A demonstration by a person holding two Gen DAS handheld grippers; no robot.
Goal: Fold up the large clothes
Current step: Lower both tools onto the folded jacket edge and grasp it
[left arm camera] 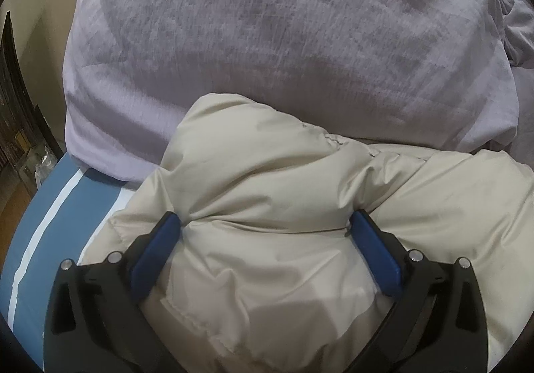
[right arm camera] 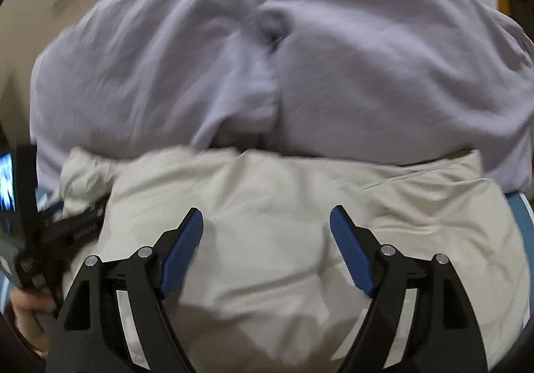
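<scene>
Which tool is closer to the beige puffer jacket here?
Left. The left tool has a bulge of the beige puffer jacket bunched between its fingers, touching both; the right tool hovers open just above it, gripping nothing.

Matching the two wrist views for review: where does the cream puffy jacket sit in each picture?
Left wrist view: the cream puffy jacket fills the lower centre and right, bunched between the left gripper pads.
Right wrist view: the jacket spans the lower half, under the open right gripper.
Shared landmark: the lilac bedding behind it.
</scene>
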